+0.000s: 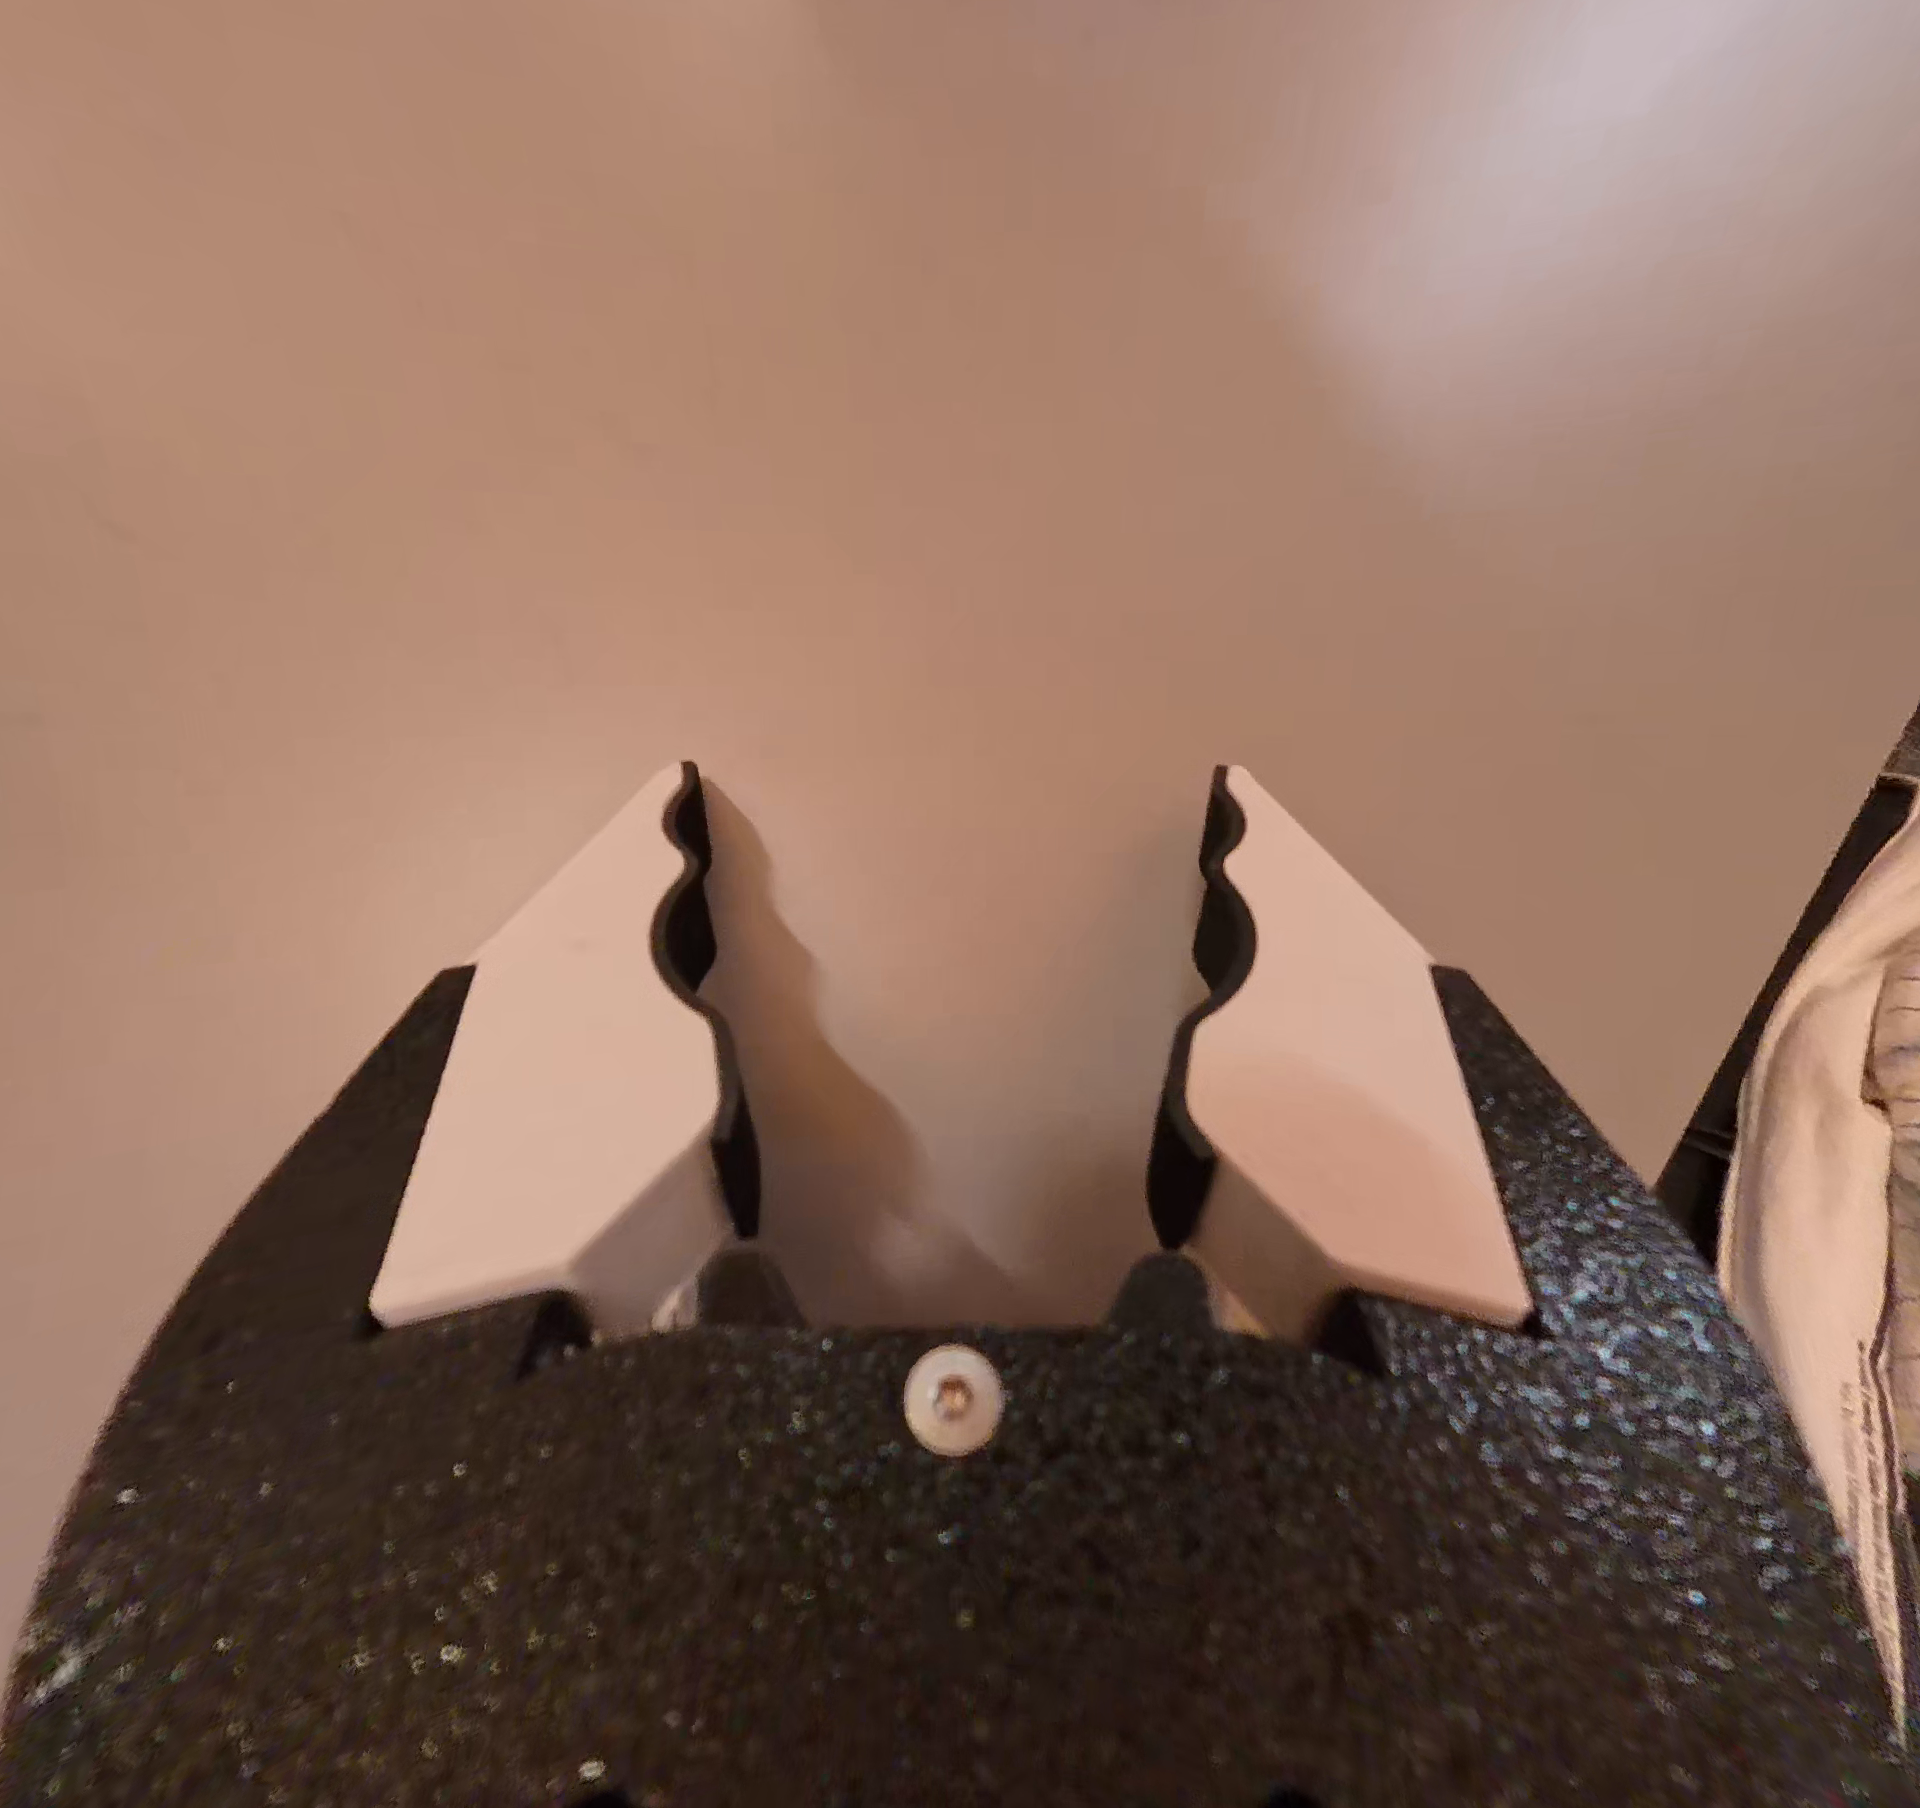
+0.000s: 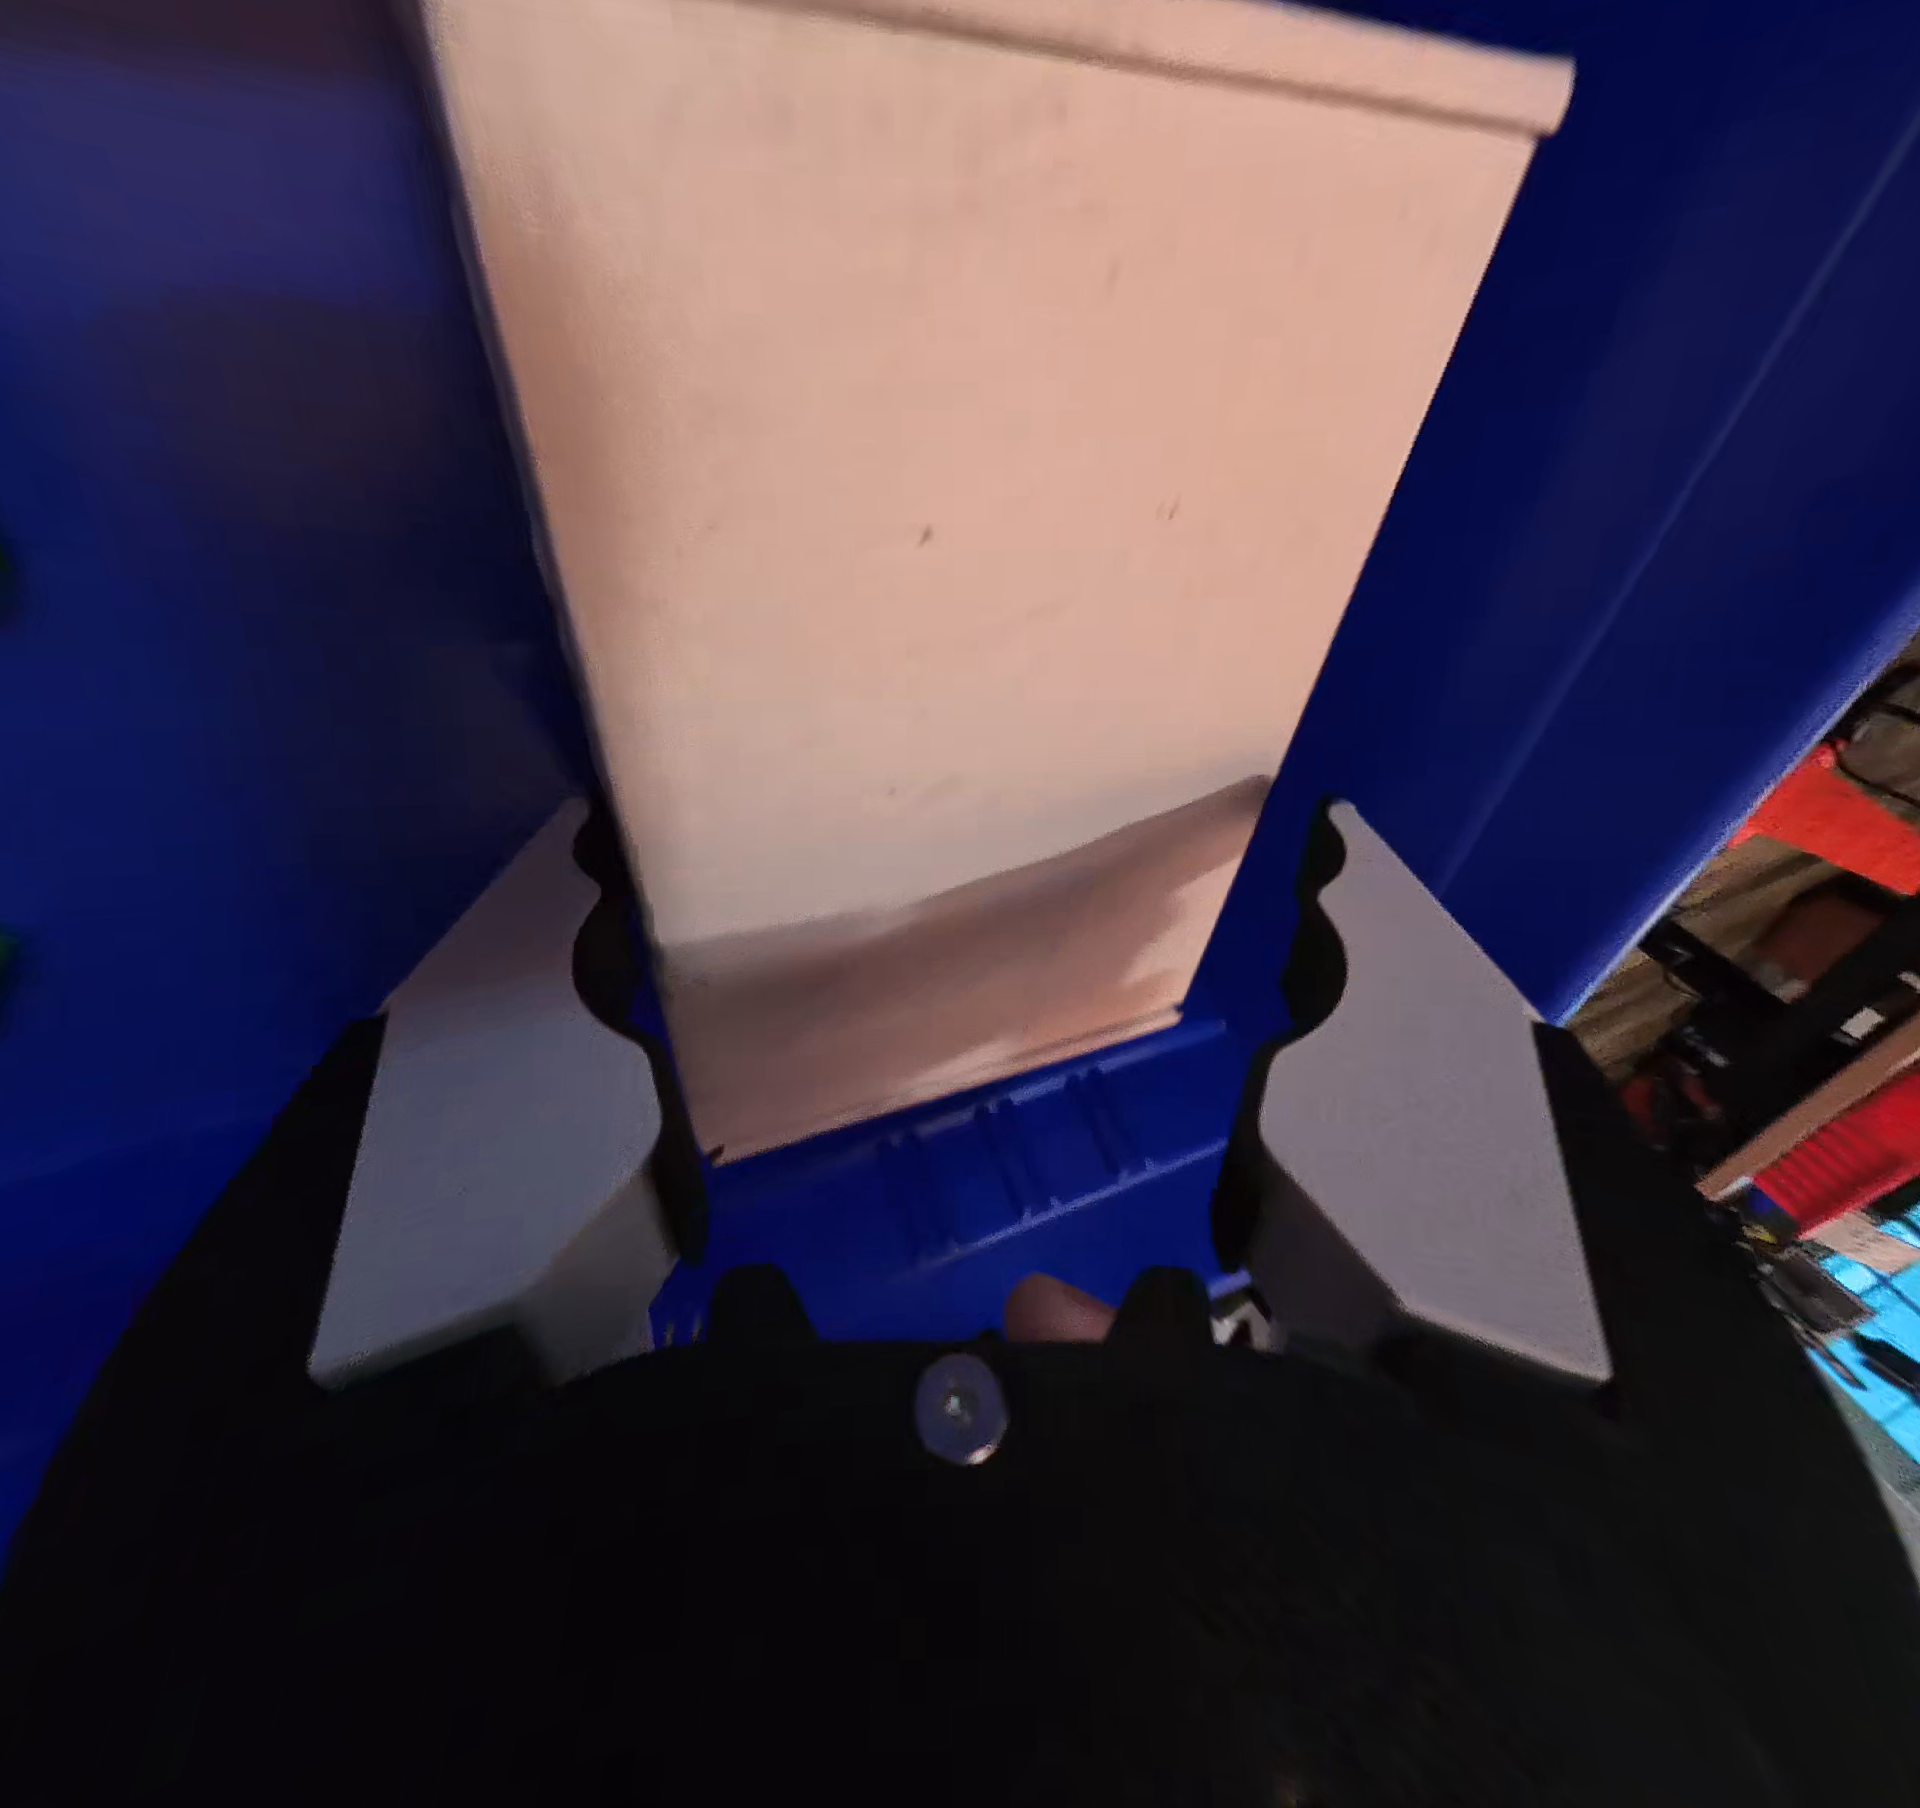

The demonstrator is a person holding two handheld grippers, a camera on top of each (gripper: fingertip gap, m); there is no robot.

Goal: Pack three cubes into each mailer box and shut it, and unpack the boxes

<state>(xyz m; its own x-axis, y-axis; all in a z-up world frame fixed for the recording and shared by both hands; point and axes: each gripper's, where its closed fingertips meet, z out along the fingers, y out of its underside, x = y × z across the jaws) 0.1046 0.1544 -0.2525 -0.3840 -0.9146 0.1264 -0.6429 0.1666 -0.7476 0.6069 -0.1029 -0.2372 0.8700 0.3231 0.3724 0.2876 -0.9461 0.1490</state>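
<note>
Right gripper point(image 2: 961, 813) is spread wide w/ a closed brown mailer box point(image 2: 956, 470) between its 2 fingers, not clearly pinched. Box lies in a blue bin point(image 2: 1621, 428). Left gripper point(image 1: 956, 771) also spread, empty, over a plain beige surface point(image 1: 935, 304); white cloth point(image 1: 1808, 1187) at right edge.

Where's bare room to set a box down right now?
Left tool faces a bare tan surface, free up to the cloth at right. Right tool is crowded: a box fills the blue bin.
</note>
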